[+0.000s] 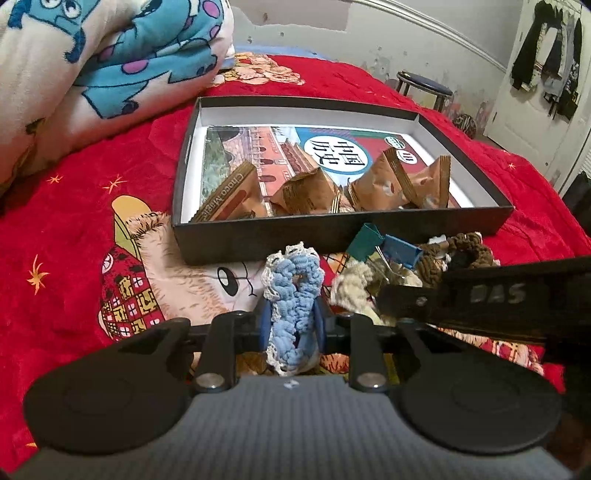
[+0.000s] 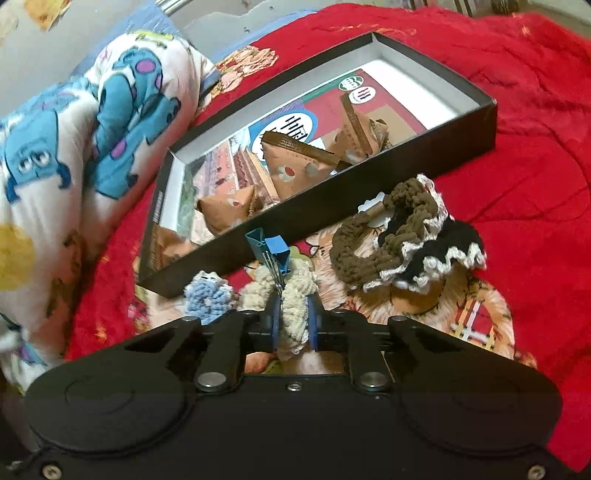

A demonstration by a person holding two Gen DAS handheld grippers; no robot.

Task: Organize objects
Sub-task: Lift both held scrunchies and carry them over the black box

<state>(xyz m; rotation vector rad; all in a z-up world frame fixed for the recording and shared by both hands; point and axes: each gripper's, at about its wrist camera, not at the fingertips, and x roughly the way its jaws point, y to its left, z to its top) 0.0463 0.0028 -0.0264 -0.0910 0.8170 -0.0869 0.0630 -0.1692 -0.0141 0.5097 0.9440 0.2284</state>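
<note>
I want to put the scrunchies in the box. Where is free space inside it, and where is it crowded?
Inside the black box, the far half over the book cover, toward the far wall, is bare. The near wall is crowded with brown snack packets. Outside, binder clips and the brown scrunchie crowd the near wall.

A red bedspread [image 1: 369, 85] printed with cartoon figures and small orange stars covers the bed. A folded fleece blanket [image 1: 110, 55], cream with blue monsters spotted in purple, lies heaped on it at the upper left. Beyond the bed's far edge stands a round stool [image 1: 424, 83] with a dark seat, close to a scuffed, pale wall [image 1: 314, 33]. At the far right a white door [image 1: 535, 92] carries dark clothes [image 1: 546, 55] hanging near its top. In the right wrist view the same blanket [image 2: 92, 129] fills the left side.
</note>
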